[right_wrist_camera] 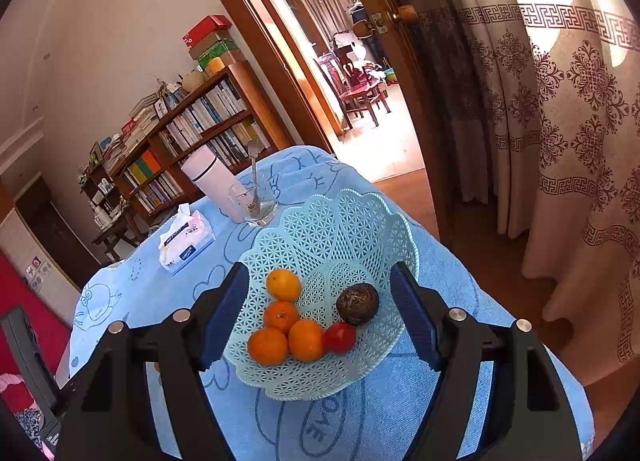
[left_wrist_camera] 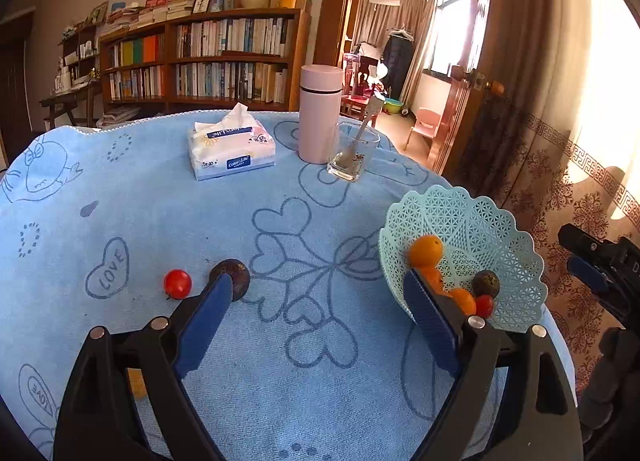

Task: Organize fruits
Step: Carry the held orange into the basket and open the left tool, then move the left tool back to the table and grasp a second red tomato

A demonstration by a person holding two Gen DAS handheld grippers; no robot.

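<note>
A pale green lattice basket sits at the table's right edge. It holds several oranges, a red tomato and a dark brown passion fruit. On the blue cloth lie a second red tomato and a dark passion fruit, just beyond my left finger tip. An orange shows partly under my left gripper's frame. My left gripper is open and empty above the cloth. My right gripper is open and empty, hovering over the basket.
A tissue pack, a pink thermos and a glass with a spoon stand at the table's far side. The table edge drops off right of the basket. A bookshelf, doorway and curtain lie beyond.
</note>
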